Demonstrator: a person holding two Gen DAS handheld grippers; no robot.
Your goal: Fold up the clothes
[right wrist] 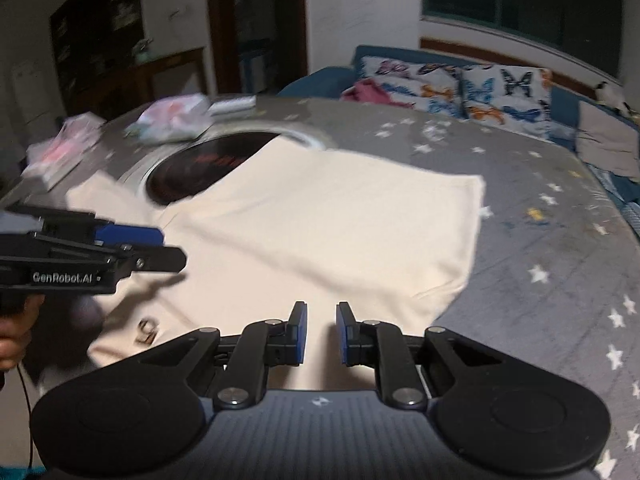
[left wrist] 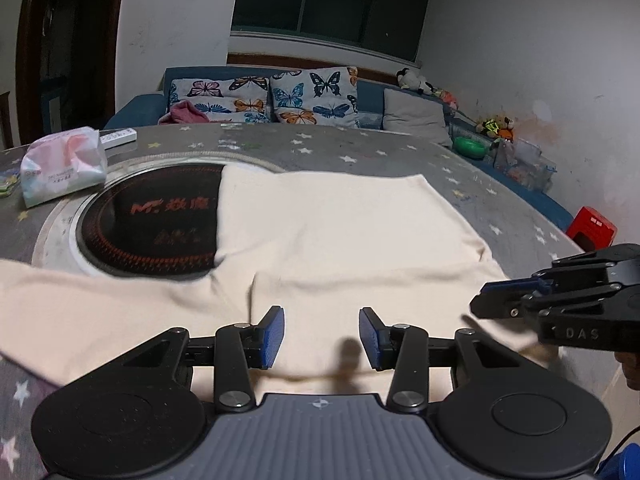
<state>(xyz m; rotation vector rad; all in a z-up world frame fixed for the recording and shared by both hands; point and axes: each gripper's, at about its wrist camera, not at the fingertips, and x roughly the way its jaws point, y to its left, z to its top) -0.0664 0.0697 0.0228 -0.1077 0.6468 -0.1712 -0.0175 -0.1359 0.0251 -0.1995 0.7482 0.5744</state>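
Your left tongs [left wrist: 322,338] & right tongs [right wrist: 319,332] were both spread, empty, over shirt [left wrist: 340,232] on table [left wrist: 360,152].

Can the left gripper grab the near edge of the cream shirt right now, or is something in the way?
Probably yes. The left gripper is open and hovers right over the cream shirt, with bare cloth between its fingers. The right gripper is off to the side, not blocking it.
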